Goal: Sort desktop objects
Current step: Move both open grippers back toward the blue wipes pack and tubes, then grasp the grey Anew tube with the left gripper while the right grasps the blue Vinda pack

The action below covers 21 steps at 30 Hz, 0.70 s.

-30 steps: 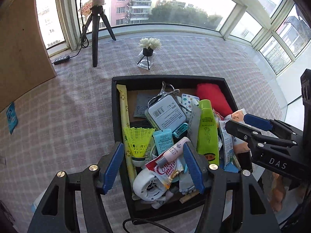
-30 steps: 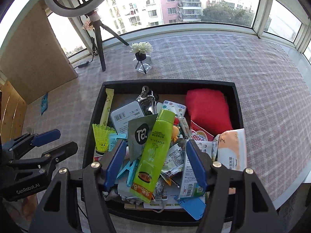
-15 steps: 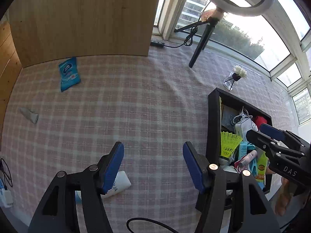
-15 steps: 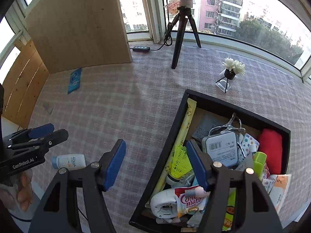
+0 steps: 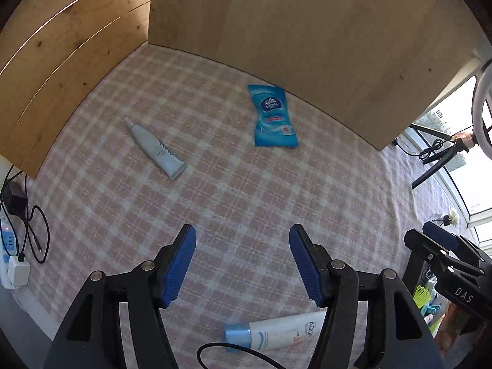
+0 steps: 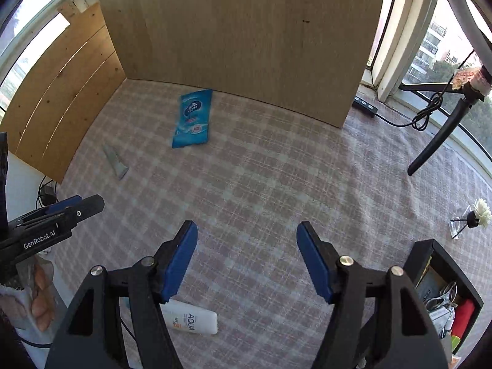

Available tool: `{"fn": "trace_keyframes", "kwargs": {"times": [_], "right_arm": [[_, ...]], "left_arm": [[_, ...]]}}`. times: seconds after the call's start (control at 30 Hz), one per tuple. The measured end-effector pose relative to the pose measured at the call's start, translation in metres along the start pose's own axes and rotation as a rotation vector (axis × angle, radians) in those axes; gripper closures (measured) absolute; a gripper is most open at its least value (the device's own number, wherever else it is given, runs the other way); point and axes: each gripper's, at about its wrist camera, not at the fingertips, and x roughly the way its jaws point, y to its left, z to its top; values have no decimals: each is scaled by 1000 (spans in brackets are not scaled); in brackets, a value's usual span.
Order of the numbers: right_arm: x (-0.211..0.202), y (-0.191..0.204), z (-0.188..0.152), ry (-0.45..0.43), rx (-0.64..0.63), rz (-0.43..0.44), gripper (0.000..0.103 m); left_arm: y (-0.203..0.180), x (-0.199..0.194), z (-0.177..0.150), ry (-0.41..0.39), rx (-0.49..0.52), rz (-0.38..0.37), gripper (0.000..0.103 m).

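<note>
My left gripper [image 5: 243,266] hangs open over the checked tablecloth [image 5: 246,203] with nothing between its blue pads. My right gripper [image 6: 247,261] is open too, empty, above bare cloth. A blue tissue pack [image 5: 273,117] [image 6: 193,118] lies near the wooden back board. A grey tube [image 5: 156,149] [image 6: 115,161] lies to its left. A white AQUA tube [image 5: 276,332] [image 6: 190,321] with a blue cap rests near the front edge, below both grippers. The black box [image 6: 442,264] of mixed items sits at the far right.
Wooden boards [image 5: 307,30] wall the back and left. A power strip and cables [image 5: 15,246] lie off the left edge. A tripod leg [image 6: 436,141], a black power strip [image 6: 364,106] and a small flower vase [image 6: 470,218] stand to the right.
Both grippers have swung left from above the full black box to the cloth near the wooden corner. Both kept their jaws open and empty.
</note>
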Motion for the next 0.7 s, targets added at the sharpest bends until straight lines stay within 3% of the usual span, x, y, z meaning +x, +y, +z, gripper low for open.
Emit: {"fn": "trace_keyframes", "kwargs": {"times": [0.37, 0.7], "right_arm": [[87, 60, 88, 88, -96, 15, 37], [156, 80, 136, 138, -34, 19, 37]], "left_arm": [[88, 51, 59, 36, -238, 45, 42], [116, 93, 85, 70, -329, 55, 42]]}}
